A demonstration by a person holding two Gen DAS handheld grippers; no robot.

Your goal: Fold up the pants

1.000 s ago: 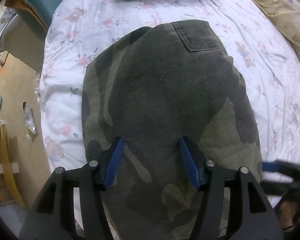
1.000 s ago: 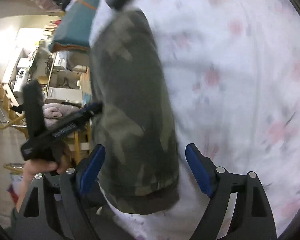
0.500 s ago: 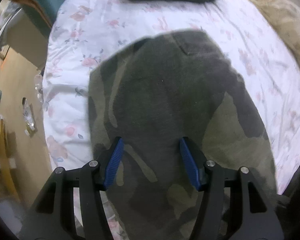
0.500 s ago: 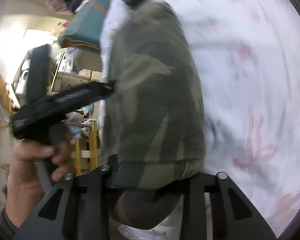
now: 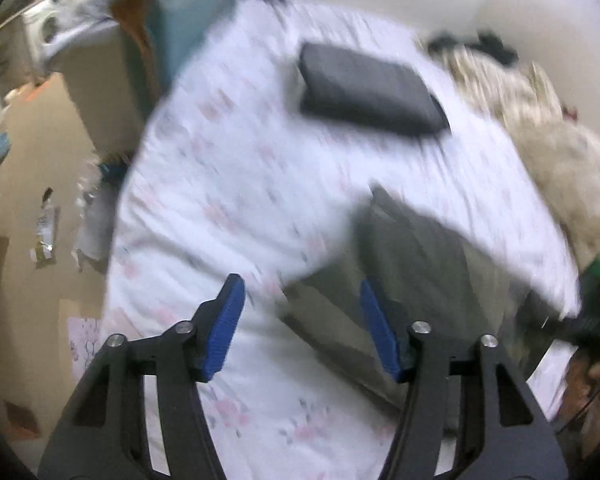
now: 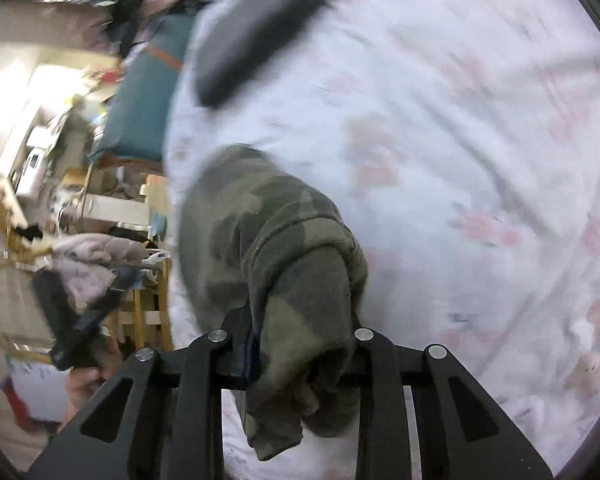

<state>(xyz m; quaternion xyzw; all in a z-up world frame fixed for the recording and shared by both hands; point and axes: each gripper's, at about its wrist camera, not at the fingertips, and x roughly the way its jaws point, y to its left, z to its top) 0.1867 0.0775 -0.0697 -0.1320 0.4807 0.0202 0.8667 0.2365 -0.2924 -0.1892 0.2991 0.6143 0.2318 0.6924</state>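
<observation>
Left wrist view, change: a second ago the pants [image 5: 420, 264] filled the space between the blue pads and lay flat over the bed [image 5: 240, 184]; now bare floral sheet lies between the pads and the pants sit to the right of the left claw [image 5: 302, 328].
Left claw: jaws spread and have just been opening, with nothing between them; the right pad [image 5: 378, 340] lies over the pants' near edge, whether touching I cannot tell.
Right wrist view, change: a second ago the right claw [image 6: 300, 340] stood wide with the pants' hem between its pads, unpinched; now it has closed on the cloth.
Right claw: pinching a bunched fold of the pants [image 6: 296, 280]; the cloth wraps over the jaws and hides the pads, and a tail of it hangs below the claw.
Pants: on the bed, drawn up into a ridge that runs from the right claw away over the sheet.
Dark folded garment [image 5: 368, 88]: on the bed beyond the pants, well apart from them.
Left hand [image 6: 84, 380]: seen left of the pants, off the bed's edge, gripping its tool's dark handle; blurred.
Picture quality: both views are motion-blurred.
</observation>
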